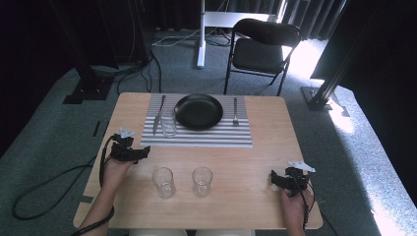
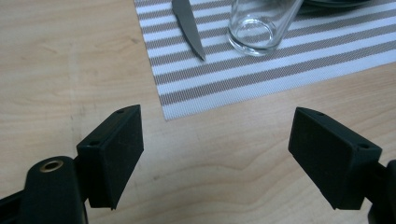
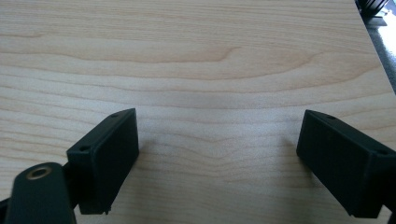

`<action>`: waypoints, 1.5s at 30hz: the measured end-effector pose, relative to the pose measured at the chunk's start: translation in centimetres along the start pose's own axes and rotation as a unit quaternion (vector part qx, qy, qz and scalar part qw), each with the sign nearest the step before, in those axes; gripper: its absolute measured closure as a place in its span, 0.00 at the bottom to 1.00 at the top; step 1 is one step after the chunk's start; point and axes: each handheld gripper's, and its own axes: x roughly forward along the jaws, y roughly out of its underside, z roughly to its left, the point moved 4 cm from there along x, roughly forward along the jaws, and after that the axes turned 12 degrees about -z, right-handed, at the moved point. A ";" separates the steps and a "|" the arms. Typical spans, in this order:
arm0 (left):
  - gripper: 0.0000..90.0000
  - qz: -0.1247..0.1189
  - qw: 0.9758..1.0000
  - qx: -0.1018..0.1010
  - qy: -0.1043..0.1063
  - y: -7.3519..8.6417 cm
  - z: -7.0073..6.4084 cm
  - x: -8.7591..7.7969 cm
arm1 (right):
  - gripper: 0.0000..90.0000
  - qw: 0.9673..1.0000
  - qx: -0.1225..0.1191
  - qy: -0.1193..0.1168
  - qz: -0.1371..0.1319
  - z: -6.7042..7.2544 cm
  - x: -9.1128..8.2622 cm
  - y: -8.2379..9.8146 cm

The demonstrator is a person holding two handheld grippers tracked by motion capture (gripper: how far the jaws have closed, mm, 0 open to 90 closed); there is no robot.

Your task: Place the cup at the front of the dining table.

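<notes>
A striped placemat (image 1: 196, 135) lies at the far middle of the wooden table (image 1: 255, 162). On it sit a black plate (image 1: 198, 111), a knife (image 1: 158, 114) to the plate's left, a fork (image 1: 235, 111) to its right and a clear glass (image 1: 168, 125) beside the knife. Two more clear glasses (image 1: 163, 182) (image 1: 202, 181) stand near the front edge. My left gripper (image 1: 139, 153) rests open at the table's left, just short of the placemat's corner (image 2: 205, 93), with the knife tip (image 2: 189, 29) and glass (image 2: 254, 28) ahead. My right gripper (image 1: 273, 179) rests open over bare wood (image 3: 210, 70) at the front right.
A black folding chair (image 1: 263, 49) stands beyond the table's far edge. A white stand (image 1: 201, 34) and cables lie on the grey carpet behind. A black cable (image 1: 44, 189) trails over the floor at the left. Black frame legs (image 1: 324, 91) stand at both sides.
</notes>
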 end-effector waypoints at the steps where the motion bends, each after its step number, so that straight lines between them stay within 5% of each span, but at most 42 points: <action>1: 0.21 -0.002 1.000 -0.002 0.000 0.2 0.0 -0.1 | 0.14 1.000 0.000 0.000 0.000 0.0 0.0 0.0; 15: 0.21 -0.022 0.999 -0.040 -0.012 2.4 1.8 -2.4 | 0.14 1.000 0.000 0.000 0.000 0.0 0.0 0.0; 45: 0.21 -0.011 0.998 -0.030 -0.058 8.7 2.7 -6.2 | 0.14 1.000 0.001 0.000 0.001 0.0 0.0 0.0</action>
